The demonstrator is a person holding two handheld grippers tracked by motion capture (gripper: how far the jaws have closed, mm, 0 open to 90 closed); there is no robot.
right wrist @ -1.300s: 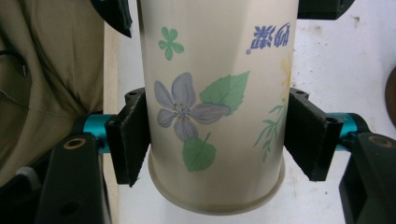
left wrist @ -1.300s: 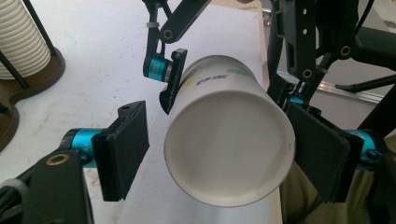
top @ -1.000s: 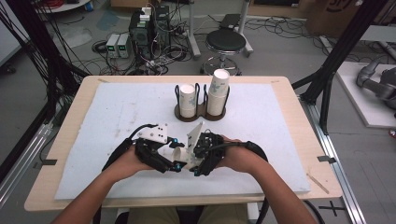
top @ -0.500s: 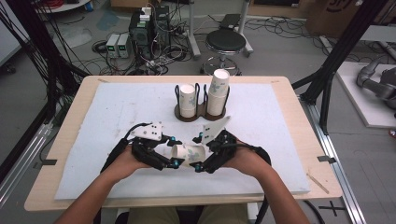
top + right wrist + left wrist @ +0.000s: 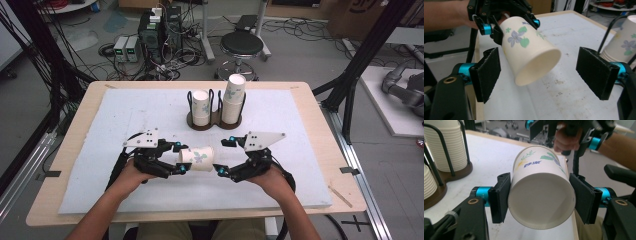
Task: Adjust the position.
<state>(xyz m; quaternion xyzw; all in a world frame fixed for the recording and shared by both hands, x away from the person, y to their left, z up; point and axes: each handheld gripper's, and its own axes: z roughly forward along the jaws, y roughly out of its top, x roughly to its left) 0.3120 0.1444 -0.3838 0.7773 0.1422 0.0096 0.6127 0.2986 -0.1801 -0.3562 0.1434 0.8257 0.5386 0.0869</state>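
Passed leftward, paper cup [image 5: 198,159] sits clamped in left tool [image 5: 181,157].

Left tool [image 5: 179,157] clamped, right tool [image 5: 223,156] spread wide

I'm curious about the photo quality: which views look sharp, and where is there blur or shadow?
High view: even light, slightly soft. Left gripper view: the white flowered paper cup is sharp, the background blurred. Right gripper view: the cup throws a soft shadow on the white mat.
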